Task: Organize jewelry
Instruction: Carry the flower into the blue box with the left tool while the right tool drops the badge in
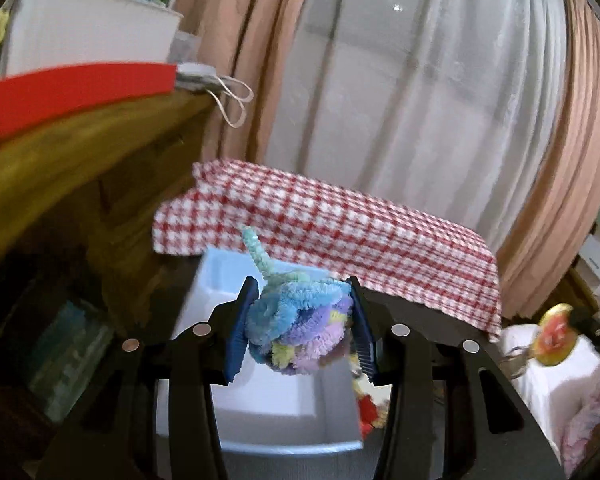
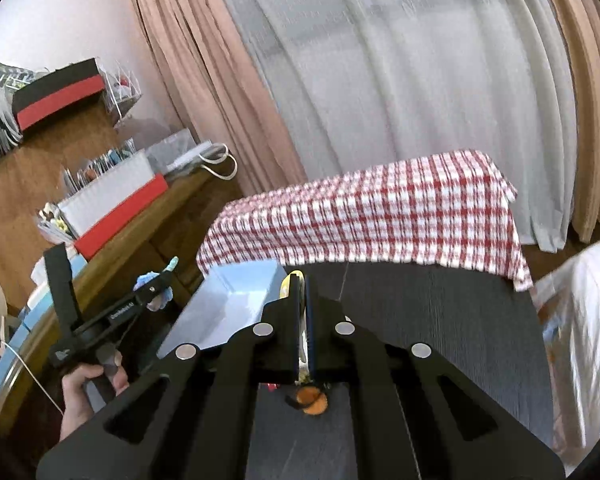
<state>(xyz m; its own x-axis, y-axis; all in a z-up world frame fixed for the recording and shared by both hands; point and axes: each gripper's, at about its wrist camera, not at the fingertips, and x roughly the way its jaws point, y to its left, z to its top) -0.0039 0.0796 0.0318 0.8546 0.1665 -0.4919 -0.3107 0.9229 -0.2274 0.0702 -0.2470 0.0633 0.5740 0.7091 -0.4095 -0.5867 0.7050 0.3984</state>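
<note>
My left gripper [image 1: 300, 320] is shut on a fuzzy pipe-cleaner ball [image 1: 300, 324] in blue, purple and yellow, with a teal stem sticking up. It holds the ball above an open white box [image 1: 268, 412]. In the right wrist view the left gripper [image 2: 160, 280] is raised left of the box [image 2: 228, 304]. My right gripper [image 2: 303, 320] is shut on a flat round yellow-rimmed badge [image 2: 290, 286], seen edge-on. That badge [image 1: 554, 336] shows at the right in the left wrist view.
A red-and-white checked cloth [image 2: 364, 216] covers the far end of the dark table [image 2: 440, 320]. An orange piece [image 2: 312, 400] lies below my right gripper. Colourful items [image 1: 370, 404] lie right of the box. A wooden shelf [image 2: 100, 264] with red boxes stands left. Curtains hang behind.
</note>
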